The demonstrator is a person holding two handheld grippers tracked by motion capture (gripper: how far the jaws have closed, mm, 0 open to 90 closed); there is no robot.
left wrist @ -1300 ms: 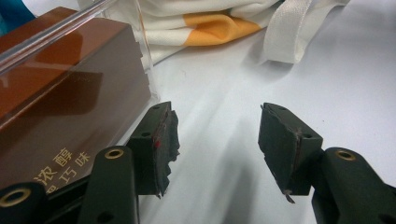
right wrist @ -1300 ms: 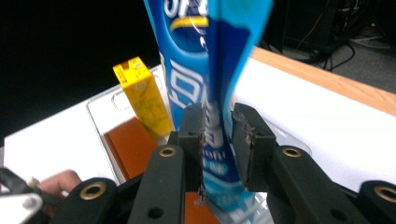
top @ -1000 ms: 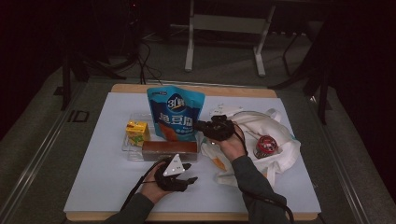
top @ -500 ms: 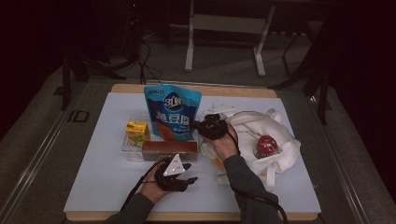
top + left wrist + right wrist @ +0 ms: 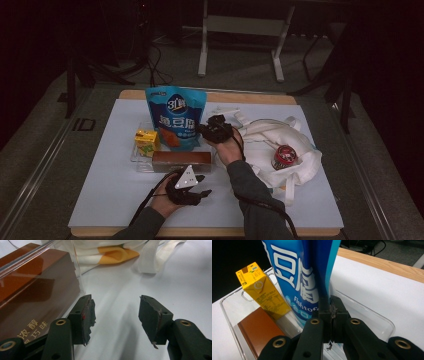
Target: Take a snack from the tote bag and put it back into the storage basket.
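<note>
A blue snack bag (image 5: pixel 176 117) stands upright in a clear tray (image 5: pixel 137 159). My right gripper (image 5: pixel 202 131) is shut on the bag's right edge; in the right gripper view the jaws (image 5: pixel 331 312) pinch the blue bag (image 5: pixel 297 272) flat between them. A yellow drink carton (image 5: pixel 260 287) and a brown chocolate box (image 5: pixel 257 332) lie in the same tray (image 5: pixel 367 315). My left gripper (image 5: pixel 206 185) rests low on the table near the front, open and holding nothing. In the left gripper view its jaws (image 5: pixel 115 312) stand just right of the brown box (image 5: pixel 32 290).
A white cloth tote bag (image 5: pixel 280 145) lies crumpled at the right of the white mat, with a red can (image 5: pixel 285 156) on it. Its straps and an orange fold (image 5: pixel 117 252) reach toward the tray. The mat's wooden back edge (image 5: pixel 387 265) is close behind the tray.
My right hand has carried the blue bag a little to the left, further over the tray. The left hand has stayed where it was.
</note>
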